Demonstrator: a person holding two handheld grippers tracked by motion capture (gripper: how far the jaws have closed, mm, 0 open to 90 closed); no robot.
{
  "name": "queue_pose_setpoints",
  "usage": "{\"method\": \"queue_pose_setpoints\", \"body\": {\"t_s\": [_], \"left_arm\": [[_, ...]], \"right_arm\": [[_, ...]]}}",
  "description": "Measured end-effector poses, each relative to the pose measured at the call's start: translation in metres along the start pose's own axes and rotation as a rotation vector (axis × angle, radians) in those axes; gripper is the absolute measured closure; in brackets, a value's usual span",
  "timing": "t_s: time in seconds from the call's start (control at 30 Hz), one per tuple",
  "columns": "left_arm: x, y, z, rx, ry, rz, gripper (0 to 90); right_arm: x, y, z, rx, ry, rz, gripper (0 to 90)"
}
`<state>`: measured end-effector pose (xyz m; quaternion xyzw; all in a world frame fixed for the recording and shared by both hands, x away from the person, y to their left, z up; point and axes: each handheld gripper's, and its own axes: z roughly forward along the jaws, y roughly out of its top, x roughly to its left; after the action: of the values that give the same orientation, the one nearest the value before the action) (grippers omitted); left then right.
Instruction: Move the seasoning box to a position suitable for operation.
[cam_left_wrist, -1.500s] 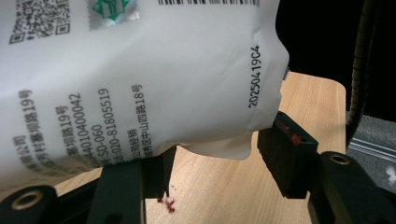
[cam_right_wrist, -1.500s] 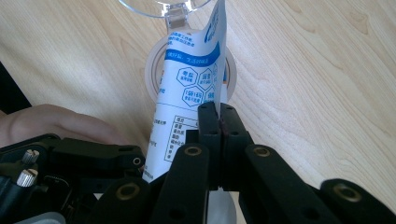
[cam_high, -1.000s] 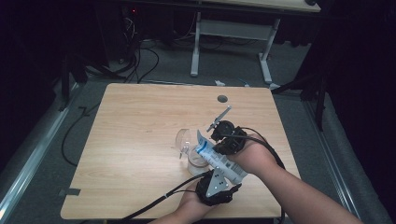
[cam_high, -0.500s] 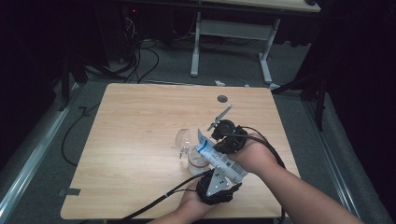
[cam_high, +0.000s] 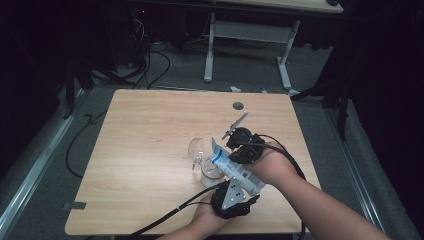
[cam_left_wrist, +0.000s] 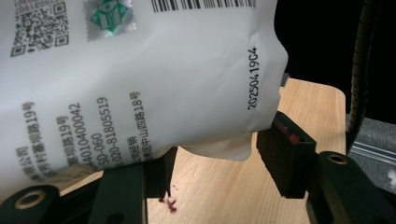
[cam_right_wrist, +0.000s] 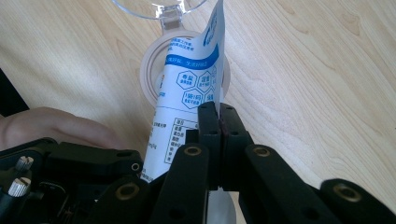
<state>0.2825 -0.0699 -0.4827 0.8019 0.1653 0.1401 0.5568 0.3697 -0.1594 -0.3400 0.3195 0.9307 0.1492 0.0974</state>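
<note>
A white and blue printed bag (cam_high: 235, 169) is held tilted over a small clear jar (cam_high: 209, 174) on the wooden table (cam_high: 150, 130). The jar's hinged clear lid (cam_high: 196, 148) stands open. My right gripper (cam_high: 236, 149) is shut on the bag's thin edge (cam_right_wrist: 212, 70), with the jar's round mouth (cam_right_wrist: 149, 79) just beyond the bag's upper end. My left gripper (cam_high: 239, 189) holds the bag's lower end; in the left gripper view the bag (cam_left_wrist: 140, 79) sits between the two jaws, with both pads against it.
A round grommet hole (cam_high: 238, 106) lies near the table's far edge. A few small red specks (cam_left_wrist: 169, 203) mark the wood under the left gripper. Black cables trail from both grippers. Beyond the table stand a white desk frame (cam_high: 210, 50) and floor cables.
</note>
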Motion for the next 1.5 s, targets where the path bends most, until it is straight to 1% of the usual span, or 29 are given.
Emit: {"method": "queue_pose_setpoints", "body": {"t_s": [0.4,0.47,0.53,0.57,0.6,0.67,0.7,0.73,0.83,0.87,0.9,1.1,1.13,1.17,1.33,1.37,1.5], "left_arm": [[0.0004,0.0006,-0.0001,-0.002,0.003,0.002,49.1],[0.0006,0.0008,-0.0001,-0.004,0.003,0.000,49.1],[0.0007,0.0007,-0.0002,-0.005,0.004,0.001,49.1],[0.0007,0.0007,-0.0002,-0.005,0.004,0.001,49.1],[0.0008,0.0007,-0.0002,-0.005,0.003,0.001,49.1],[0.0009,0.0009,-0.0003,-0.006,0.003,0.001,49.2],[0.0009,0.0010,-0.0004,-0.007,0.004,0.001,49.2],[0.0010,0.0011,-0.0005,-0.008,0.004,0.002,49.2],[0.0011,0.0015,-0.0009,-0.008,0.004,0.002,49.2],[0.0011,0.0017,-0.0010,-0.008,0.004,0.001,49.3],[0.0010,0.0018,-0.0010,-0.008,0.005,0.002,49.3],[0.0015,0.0023,-0.0010,-0.007,0.005,0.004,49.4],[0.0014,0.0024,-0.0010,-0.007,0.005,0.005,49.5],[0.0013,0.0024,-0.0010,-0.007,0.005,0.005,49.5],[0.0009,0.0034,-0.0017,-0.011,0.001,0.002,49.5],[0.0010,0.0037,-0.0017,-0.012,0.003,0.003,49.6],[0.0013,0.0041,-0.0016,-0.014,0.006,0.005,49.6]], "right_arm": [[0.0001,0.0010,-0.0006,0.000,0.001,0.000,90.0],[0.0002,0.0013,-0.0004,0.002,0.001,0.010,90.0],[-0.0003,0.0017,0.0000,-0.002,0.002,0.003,90.0],[0.0013,0.0018,-0.0005,0.006,-0.001,0.020,90.0],[0.0000,0.0021,-0.0001,0.002,-0.001,-0.001,90.0],[0.0001,0.0022,-0.0003,0.002,-0.002,0.000,90.0],[0.0014,0.0020,-0.0008,0.007,-0.003,0.019,90.0],[0.0006,0.0021,-0.0008,0.003,-0.003,0.007,90.0],[0.0005,0.0022,-0.0013,-0.001,-0.001,0.008,90.0],[0.0001,0.0023,-0.0014,-0.003,-0.001,0.001,90.0],[0.0006,0.0022,-0.0015,-0.002,-0.001,0.008,90.0],[0.0005,0.0022,-0.0013,-0.005,0.000,0.008,90.0],[-0.0004,0.0023,-0.0010,-0.008,0.000,-0.004,90.0],[-0.0006,0.0023,-0.0011,-0.005,0.000,-0.004,90.0],[-0.0012,0.0023,-0.0013,-0.010,0.006,-0.003,90.0],[-0.0008,0.0022,-0.0016,-0.008,0.006,0.005,90.0],[-0.0006,0.0028,-0.0024,-0.008,0.000,0.005,90.0]]}}
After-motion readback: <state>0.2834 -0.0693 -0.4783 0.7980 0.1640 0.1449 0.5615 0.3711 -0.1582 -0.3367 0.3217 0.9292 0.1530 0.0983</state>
